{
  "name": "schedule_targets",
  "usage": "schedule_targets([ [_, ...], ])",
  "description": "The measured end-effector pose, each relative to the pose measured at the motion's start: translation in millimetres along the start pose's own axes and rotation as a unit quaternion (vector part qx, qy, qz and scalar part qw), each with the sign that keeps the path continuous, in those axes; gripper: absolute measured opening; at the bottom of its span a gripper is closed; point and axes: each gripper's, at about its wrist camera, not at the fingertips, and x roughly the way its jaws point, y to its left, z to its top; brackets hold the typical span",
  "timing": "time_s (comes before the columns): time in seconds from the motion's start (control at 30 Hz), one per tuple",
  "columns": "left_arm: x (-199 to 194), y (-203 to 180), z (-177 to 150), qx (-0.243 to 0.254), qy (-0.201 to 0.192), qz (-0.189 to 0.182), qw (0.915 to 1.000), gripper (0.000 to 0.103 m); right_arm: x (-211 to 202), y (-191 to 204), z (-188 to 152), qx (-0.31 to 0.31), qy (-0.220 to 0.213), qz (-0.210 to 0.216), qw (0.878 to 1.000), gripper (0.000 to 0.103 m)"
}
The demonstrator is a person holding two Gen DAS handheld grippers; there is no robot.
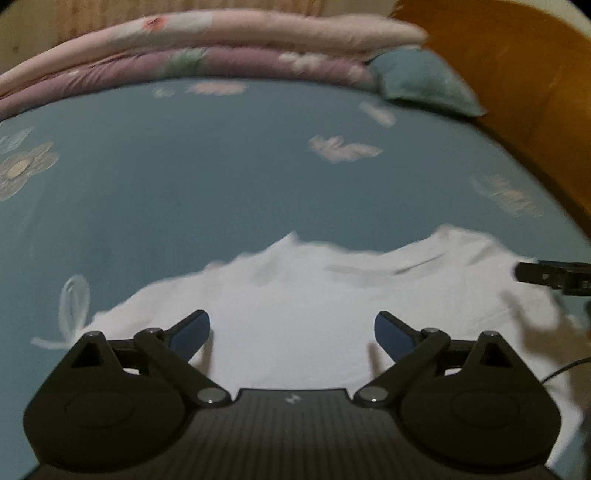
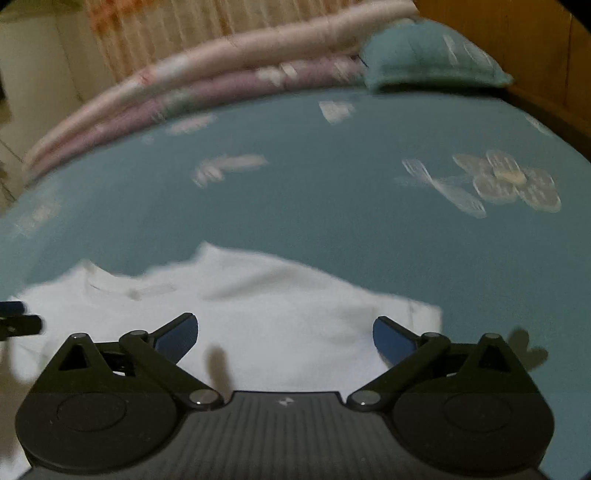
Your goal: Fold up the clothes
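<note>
A white T-shirt (image 1: 314,295) lies spread flat on the blue flowered bedsheet (image 1: 184,166), its neckline toward the far side. In the left wrist view my left gripper (image 1: 291,334) hovers over the shirt's middle, open, nothing between its blue-padded fingers. The right gripper's tip (image 1: 550,275) shows at the right edge there. In the right wrist view the same white T-shirt (image 2: 240,306) fills the lower centre, and my right gripper (image 2: 285,338) is open above it, holding nothing. The left gripper's tip (image 2: 18,321) pokes in at the left edge.
Folded pink and purple quilts (image 1: 207,48) are stacked along the far side of the bed, next to a blue pillow (image 1: 424,81). An orange wooden headboard (image 1: 517,92) rises at the right. A curtain (image 2: 184,29) hangs behind the bed.
</note>
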Motion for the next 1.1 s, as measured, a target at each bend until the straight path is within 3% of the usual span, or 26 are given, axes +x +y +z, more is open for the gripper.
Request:
schedule_targets([
  [0.1, 7, -1, 5, -0.001, 0.006, -0.030, 0.9995, 0.096, 7, 14, 4, -0.024, 0.003, 0.045, 0.999, 0.103],
  [0.23, 25, 9, 7, -0.013, 0.015, -0.030, 0.9993, 0.096, 39, 29, 6, -0.053, 0.025, 0.068, 0.996, 0.103],
  [0.37, 42, 18, 10, -0.020, 0.021, -0.032, 0.9991, 0.096, 68, 29, 8, -0.057, 0.033, 0.068, 0.996, 0.103],
  [0.57, 56, 22, 30, -0.017, 0.014, -0.022, 0.9995, 0.096, 72, 33, 22, -0.074, 0.028, 0.064, 0.995, 0.103],
  [0.7, 53, 16, 33, -0.014, 0.008, -0.081, 0.9966, 0.096, 53, 48, 24, -0.093, 0.017, 0.101, 0.990, 0.103],
  [0.77, 60, 14, 32, -0.019, 0.019, -0.109, 0.9936, 0.097, 62, 51, 21, -0.092, 0.038, 0.107, 0.989, 0.103],
  [1.0, 85, 16, 53, -0.035, 0.025, -0.100, 0.9940, 0.101, 85, 48, 28, -0.084, 0.050, 0.067, 0.993, 0.103],
  [1.1, 61, 15, 55, -0.038, 0.016, -0.102, 0.9940, 0.101, 60, 51, 30, -0.085, 0.045, 0.065, 0.993, 0.103],
])
